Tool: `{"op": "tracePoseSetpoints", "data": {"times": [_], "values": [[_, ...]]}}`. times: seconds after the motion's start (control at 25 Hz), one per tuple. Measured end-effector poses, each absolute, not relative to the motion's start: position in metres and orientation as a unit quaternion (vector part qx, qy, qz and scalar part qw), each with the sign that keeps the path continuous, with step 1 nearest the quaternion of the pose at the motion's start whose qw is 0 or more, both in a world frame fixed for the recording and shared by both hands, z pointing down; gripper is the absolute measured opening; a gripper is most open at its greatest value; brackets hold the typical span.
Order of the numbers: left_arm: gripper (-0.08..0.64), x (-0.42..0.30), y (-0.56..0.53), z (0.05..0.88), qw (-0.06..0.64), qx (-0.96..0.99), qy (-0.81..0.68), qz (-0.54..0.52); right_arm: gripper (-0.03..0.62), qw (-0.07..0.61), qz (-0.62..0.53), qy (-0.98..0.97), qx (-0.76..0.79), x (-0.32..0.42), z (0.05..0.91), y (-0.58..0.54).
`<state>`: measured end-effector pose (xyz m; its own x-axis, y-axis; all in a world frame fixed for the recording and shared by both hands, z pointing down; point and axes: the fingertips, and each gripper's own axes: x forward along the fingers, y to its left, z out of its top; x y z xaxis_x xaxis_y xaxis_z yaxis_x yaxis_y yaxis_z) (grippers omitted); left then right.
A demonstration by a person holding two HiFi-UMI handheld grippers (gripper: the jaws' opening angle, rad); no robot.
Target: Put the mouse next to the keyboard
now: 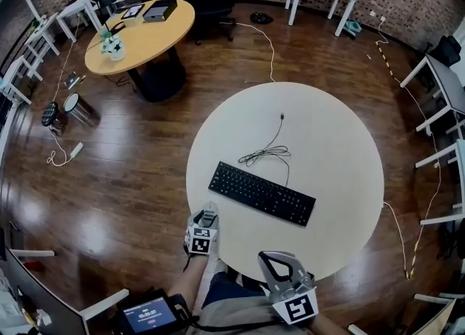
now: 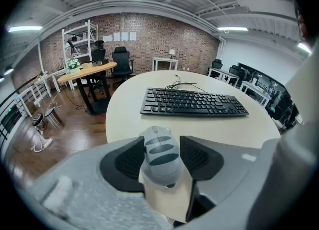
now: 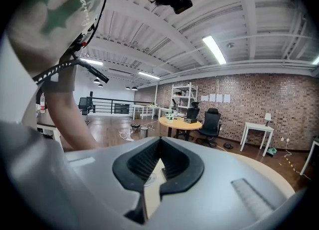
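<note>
1. Grey right gripper (image 1: 275, 257), nearest, short of the keyboard (image 1: 262, 193): fingers pinched together, empty.
2. Left gripper (image 1: 205, 217): fingers wide around the mouse (image 2: 160, 156), resting at the table (image 1: 363, 144) edge, near the keyboard's left end.
3. Black cable (image 1: 270, 152) beyond the keyboard.

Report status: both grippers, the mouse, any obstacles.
Left gripper open, mouse between jaws at table edge. Right gripper shut, empty. Keyboard ahead, nothing between.

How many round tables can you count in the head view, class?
2. The white round table holds the keyboard, nearest the camera; the wooden round table stands beyond it, upper left. More may be hidden outside the frame.
</note>
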<state>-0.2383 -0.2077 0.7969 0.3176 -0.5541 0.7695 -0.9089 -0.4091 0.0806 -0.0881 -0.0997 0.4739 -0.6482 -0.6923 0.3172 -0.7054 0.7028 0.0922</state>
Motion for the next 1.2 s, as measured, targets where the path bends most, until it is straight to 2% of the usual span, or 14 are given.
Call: {"op": "tracePoseSetpoints", "data": {"times": [0.24,0.36,0.6,1.0,1.2], "values": [[0.239,-0.237,-0.215,0.806,0.275,0.758,-0.473,0.353,0.005,0.163,0.019,-0.908,0.386,-0.091,0.475,-0.102],[0.27,-0.235,-0.217,0.81,0.279,0.756,-0.469,0.361,0.005,0.162,0.017,-0.906,0.39,-0.091,0.474,-0.103],[0.268,-0.24,-0.227,0.81,0.317,0.74,-0.478,0.351,0.005,0.152,0.02,-0.902,0.403,-0.09,0.471,-0.107],[0.275,-0.235,-0.23,0.808,0.253,0.765,-0.501,0.316,0.005,0.147,0.035,-0.896,0.417,-0.079,0.482,-0.11],[0.274,-0.233,-0.232,0.806,0.256,0.764,-0.504,0.311,0.005,0.149,0.046,-0.892,0.425,-0.073,0.486,-0.105]]}}
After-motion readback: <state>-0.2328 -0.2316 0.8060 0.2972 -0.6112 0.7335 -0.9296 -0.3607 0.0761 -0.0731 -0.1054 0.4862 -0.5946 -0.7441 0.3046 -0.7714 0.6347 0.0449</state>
